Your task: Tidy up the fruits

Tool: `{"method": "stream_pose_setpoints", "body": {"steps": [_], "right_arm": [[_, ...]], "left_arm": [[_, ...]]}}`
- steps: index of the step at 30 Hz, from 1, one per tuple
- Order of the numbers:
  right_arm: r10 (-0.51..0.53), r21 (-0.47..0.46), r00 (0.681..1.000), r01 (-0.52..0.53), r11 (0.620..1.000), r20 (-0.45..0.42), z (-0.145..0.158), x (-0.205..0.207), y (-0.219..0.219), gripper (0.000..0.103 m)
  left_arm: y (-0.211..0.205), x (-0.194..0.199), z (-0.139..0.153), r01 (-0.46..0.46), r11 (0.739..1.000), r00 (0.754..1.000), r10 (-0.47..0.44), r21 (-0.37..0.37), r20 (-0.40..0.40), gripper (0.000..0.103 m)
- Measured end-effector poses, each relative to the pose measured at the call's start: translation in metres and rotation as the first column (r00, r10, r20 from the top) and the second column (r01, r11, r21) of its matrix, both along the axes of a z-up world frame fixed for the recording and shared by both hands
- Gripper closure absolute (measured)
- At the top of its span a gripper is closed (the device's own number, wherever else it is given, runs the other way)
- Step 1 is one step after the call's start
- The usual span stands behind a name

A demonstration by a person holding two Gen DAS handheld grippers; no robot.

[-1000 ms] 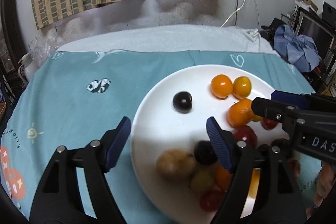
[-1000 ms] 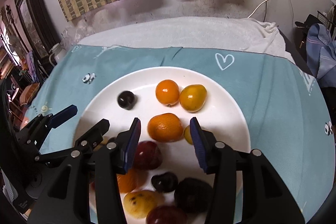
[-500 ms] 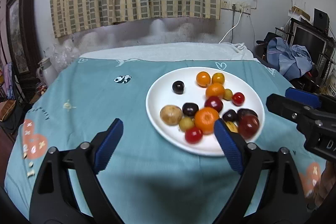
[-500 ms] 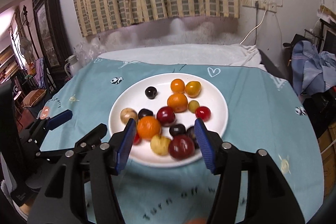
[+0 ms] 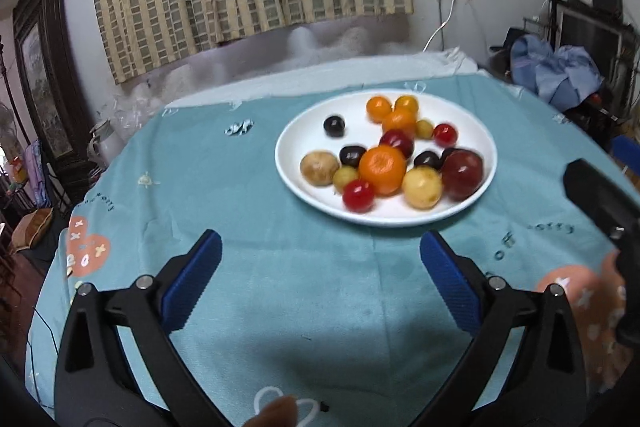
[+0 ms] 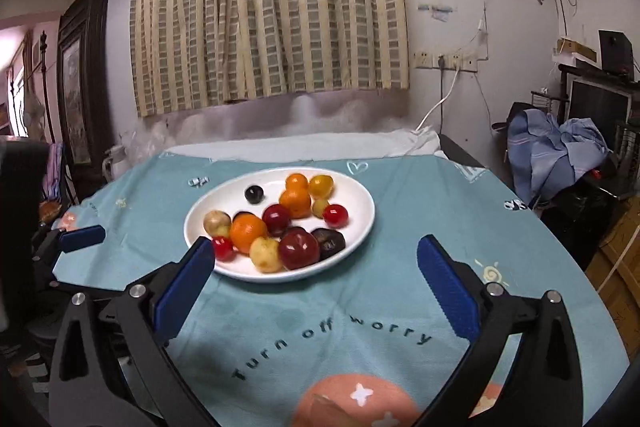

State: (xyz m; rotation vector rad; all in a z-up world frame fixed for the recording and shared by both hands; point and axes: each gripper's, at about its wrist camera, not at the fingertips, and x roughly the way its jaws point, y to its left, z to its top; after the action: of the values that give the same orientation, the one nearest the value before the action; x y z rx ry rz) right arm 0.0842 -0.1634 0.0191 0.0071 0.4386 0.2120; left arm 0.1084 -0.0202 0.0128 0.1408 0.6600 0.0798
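A white plate (image 5: 296,183) (image 6: 360,227) stands on the teal tablecloth with several small fruits on it: oranges (image 5: 382,169) (image 6: 248,231), dark plums (image 5: 334,125), red tomatoes (image 5: 358,195) and yellow fruits (image 5: 422,187). My left gripper (image 5: 320,253) hangs over bare cloth in front of the plate. Its jaws are opening wide, with nothing between them. My right gripper (image 6: 314,257) is likewise back from the plate, jaws opening wide and empty. One left fingertip (image 6: 82,239) shows at the left of the right wrist view.
The teal cloth (image 6: 320,339) carries printed words and an orange patch (image 6: 356,401) at the near edge. A striped curtain (image 6: 264,7) hangs behind the table. Blue clothes (image 6: 560,151) are piled on furniture at the right. A dark framed cabinet (image 5: 48,75) stands at the left.
Both grippers have drawn back from over the plate to the near side of the table. Both sets of jaws have spread wider. The whole plate with its fruits now shows.
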Motion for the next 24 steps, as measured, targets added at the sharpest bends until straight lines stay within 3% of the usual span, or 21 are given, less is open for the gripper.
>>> {"method": "stream_pose_setpoints", "body": {"steps": [3, 5, 13, 19, 24], "right_arm": [[-0.045, -0.021, 0.995, 0.043, 0.999, -0.094, -0.007, 0.008, -0.002, 0.001], [-0.039, -0.007, 0.991, 0.038, 0.999, -0.131, -0.010, 0.010, -0.003, 0.001], [-0.045, -0.048, 0.982, 0.037, 0.998, -0.183, -0.026, 0.011, 0.005, 0.001], [-0.026, -0.039, 0.986, 0.020, 0.999, -0.164, -0.028, 0.001, 0.013, 0.001], [-0.008, -0.070, 0.985, -0.004, 0.998, -0.170, -0.031, -0.001, 0.024, 0.001]], "left_arm": [[0.006, 0.002, -0.011, 0.033, 0.998, 0.997, -0.037, -0.060, -0.063, 0.002], [0.010, -0.001, -0.009, 0.026, 0.996, 0.998, -0.031, -0.080, -0.062, 0.002], [0.014, -0.026, 0.015, -0.010, 0.997, 0.999, 0.014, -0.073, 0.046, 0.002], [0.029, -0.031, 0.021, -0.007, 0.985, 0.998, 0.017, -0.174, 0.055, 0.002], [0.015, -0.031, 0.014, -0.002, 0.994, 0.998, 0.008, -0.109, 0.055, 0.002]]}}
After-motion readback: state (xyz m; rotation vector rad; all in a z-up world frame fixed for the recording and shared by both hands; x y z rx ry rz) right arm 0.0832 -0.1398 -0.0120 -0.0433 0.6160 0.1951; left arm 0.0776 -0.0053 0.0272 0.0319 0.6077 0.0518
